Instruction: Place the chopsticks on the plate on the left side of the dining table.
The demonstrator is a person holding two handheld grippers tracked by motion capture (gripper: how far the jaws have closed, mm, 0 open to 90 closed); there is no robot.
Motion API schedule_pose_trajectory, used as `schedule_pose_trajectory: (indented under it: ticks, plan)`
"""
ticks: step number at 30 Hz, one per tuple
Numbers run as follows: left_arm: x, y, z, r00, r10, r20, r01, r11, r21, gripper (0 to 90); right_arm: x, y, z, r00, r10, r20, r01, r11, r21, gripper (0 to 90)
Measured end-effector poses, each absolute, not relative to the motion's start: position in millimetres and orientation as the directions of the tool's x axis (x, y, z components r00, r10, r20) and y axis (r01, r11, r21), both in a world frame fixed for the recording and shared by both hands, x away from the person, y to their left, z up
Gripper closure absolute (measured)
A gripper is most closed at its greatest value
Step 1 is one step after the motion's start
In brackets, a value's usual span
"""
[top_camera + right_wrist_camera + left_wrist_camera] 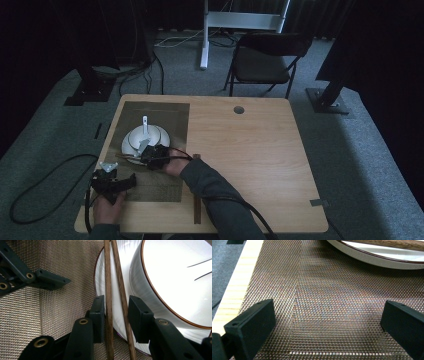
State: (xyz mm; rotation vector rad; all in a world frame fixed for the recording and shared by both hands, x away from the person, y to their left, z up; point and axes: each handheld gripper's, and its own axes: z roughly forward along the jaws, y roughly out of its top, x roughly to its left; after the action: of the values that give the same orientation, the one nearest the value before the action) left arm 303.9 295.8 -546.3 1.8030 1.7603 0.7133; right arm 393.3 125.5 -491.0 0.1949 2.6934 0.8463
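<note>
Lying across the near rim of the white plate (110,277), the two wooden chopsticks (113,290) pass between the jaws of the right gripper (116,315). These jaws are partly spread; the left pad stands just beside one stick, and I cannot tell if it touches. A white bowl (175,277) sits on the plate just beyond the sticks, with a white spoon (145,125) in it. The left gripper (324,322) hovers over the woven placemat (312,302) with jaws spread wide and nothing between them, near the left edge of the table (250,150). To the right of the placemat, the wooden top gives much open room.
</note>
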Motion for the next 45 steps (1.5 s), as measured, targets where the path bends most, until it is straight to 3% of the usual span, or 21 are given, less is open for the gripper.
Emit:
schedule_pose_trajectory:
  ticks: [8,20,45]
  plan:
    - [303.9,295.6,-546.3,0.017,1.000,0.013,0.727,-0.021,0.686,0.2,397.8,124.2,-491.5,-0.945,0.232,-0.232,0.058,0.813,0.580,65.0]
    - [303.9,295.6,-546.4,0.016,1.000,0.013,0.727,-0.021,0.686,0.2,399.4,125.4,-492.7,-0.942,0.235,-0.239,0.059,0.818,0.572,71.9]
    - [303.9,295.6,-546.4,0.016,1.000,0.013,0.727,-0.021,0.686,0.2,398.6,125.5,-494.0,-0.933,0.237,-0.271,0.044,0.823,0.566,77.1]
